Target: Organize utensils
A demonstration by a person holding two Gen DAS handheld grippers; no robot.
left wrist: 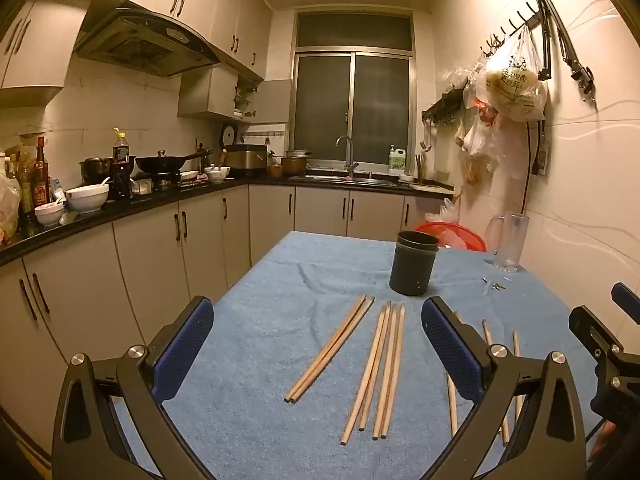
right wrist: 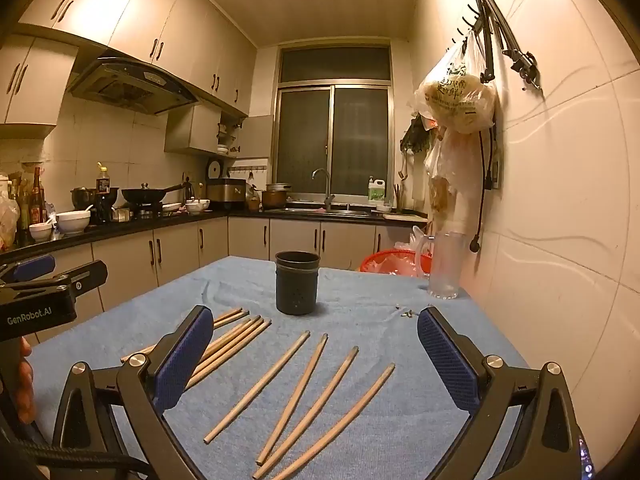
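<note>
Several wooden chopsticks (left wrist: 380,368) lie loose on a blue cloth (left wrist: 280,280) over the table, seen from both wrists. A dark round utensil holder (left wrist: 415,263) stands upright behind them, empty as far as I can see. My left gripper (left wrist: 318,344) hovers open over the left bunch, nothing between its blue pads. My right gripper (right wrist: 316,356) is open too, above several spread chopsticks (right wrist: 300,392), with the holder (right wrist: 297,282) beyond. The left gripper's body (right wrist: 40,300) shows at the right wrist view's left edge, with a person's hand under it.
A clear plastic pitcher (left wrist: 507,242) stands at the table's far right by the tiled wall. A red basket (left wrist: 452,234) sits behind the table. Small metal bits (left wrist: 496,285) lie near the pitcher. Kitchen counters with bowls, bottles and a wok run along the left and back.
</note>
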